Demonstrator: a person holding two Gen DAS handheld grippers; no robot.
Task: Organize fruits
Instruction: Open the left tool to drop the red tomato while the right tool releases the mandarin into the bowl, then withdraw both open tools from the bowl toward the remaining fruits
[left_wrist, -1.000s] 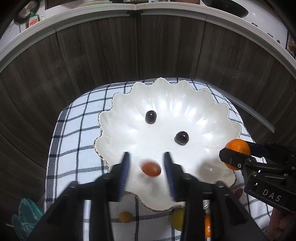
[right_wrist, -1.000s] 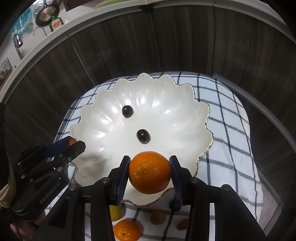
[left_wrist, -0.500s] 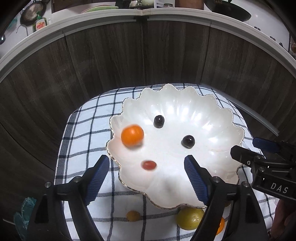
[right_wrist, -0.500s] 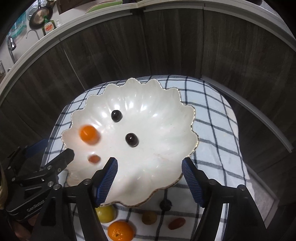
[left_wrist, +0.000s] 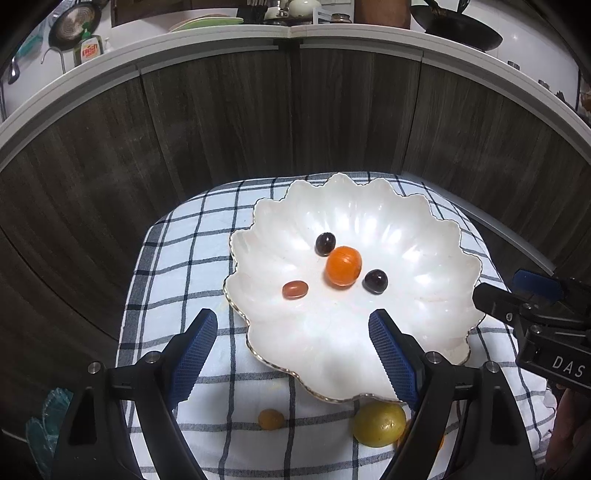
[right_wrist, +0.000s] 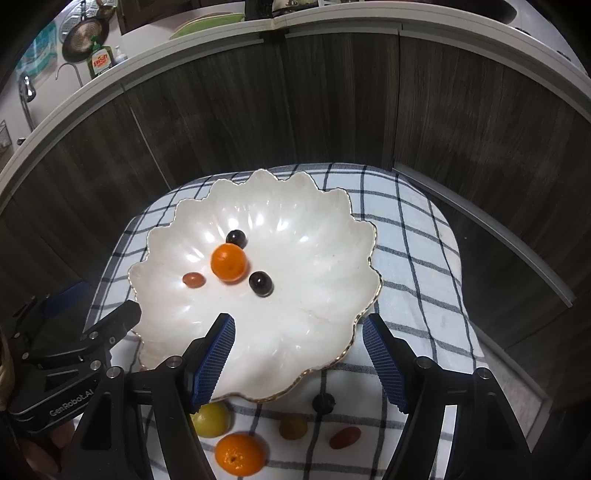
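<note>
I am holding my left tongs (left_wrist: 291, 347) wide open over the near edge of the white bowl (left_wrist: 424, 221), with nothing between them. My right tongs (right_wrist: 299, 350) are open and empty too. The orange (left_wrist: 343, 266) is sitting in the middle of the bowl, touching one dark grape (left_wrist: 325, 243), with the other grape (left_wrist: 375, 281) just beside it. The little red oval fruit (left_wrist: 295, 290) is lying flat, its long side pointing left to right. More fruit is waiting on the checked cloth (left_wrist: 177, 280): a lemon (left_wrist: 378, 424), another orange (right_wrist: 240, 454)

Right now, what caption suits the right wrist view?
Open right gripper above scalloped white bowl holding an orange, two dark grapes, one small red fruit.
</note>
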